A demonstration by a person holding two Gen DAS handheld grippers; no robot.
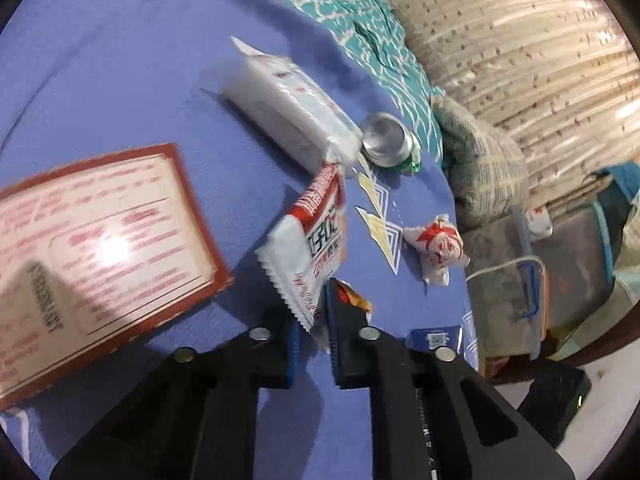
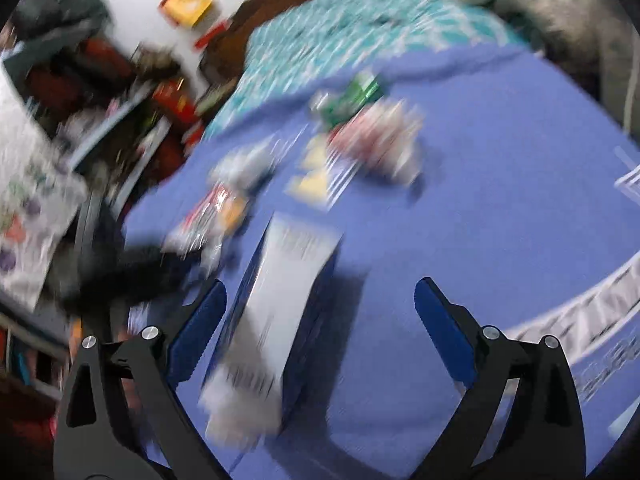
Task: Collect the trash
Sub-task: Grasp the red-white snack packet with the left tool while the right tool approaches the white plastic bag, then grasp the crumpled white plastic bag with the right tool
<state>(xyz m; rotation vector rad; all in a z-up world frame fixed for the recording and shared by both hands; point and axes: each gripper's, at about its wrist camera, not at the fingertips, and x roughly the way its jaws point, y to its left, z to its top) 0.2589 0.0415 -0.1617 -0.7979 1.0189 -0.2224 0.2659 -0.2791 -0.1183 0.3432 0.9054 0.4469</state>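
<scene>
**Trash on a blue cloth: left gripper pinching a wrapper, right gripper spread over a box**

Left wrist view. The left gripper (image 1: 313, 322) has its fingers drawn together on the lower, serrated edge of a red-and-white wrapper (image 1: 310, 248); the wrapper rises from between the pads and tilts up and away from the camera. Just behind the right-hand finger lies an orange scrap (image 1: 354, 298), partly hidden. All rests on a blue cloth (image 1: 120, 80) spread over a bed. Left of the wrapper lies a red-bordered card (image 1: 100, 236), flat and glaring under the light. Beyond the wrapper lies a white tissue pack (image 1: 296, 116), and touching its far right end a can (image 1: 388, 140) on its side, silver base toward the camera. A crumpled red-and-white ball (image 1: 438, 246) lies apart to the right, near the cloth's edge. A blue box (image 1: 436, 340) sits just beside the gripper's right finger. A teal patterned blanket (image 1: 360, 8) lies beyond the cloth.

Right wrist view (heavily motion-blurred). The right gripper (image 2: 320, 320) stands wide open. The blue box (image 2: 288, 304), white face up, lies on the cloth (image 2: 500, 160) between the fingers, closer to the left one; neither pad touches it. Farther off, the ball (image 2: 384, 144) and the green can (image 2: 352, 100) appear only as smears. At left, the left gripper (image 2: 120, 268) shows as a dark blur beside a red-and-white smear, probably its wrapper.
</scene>
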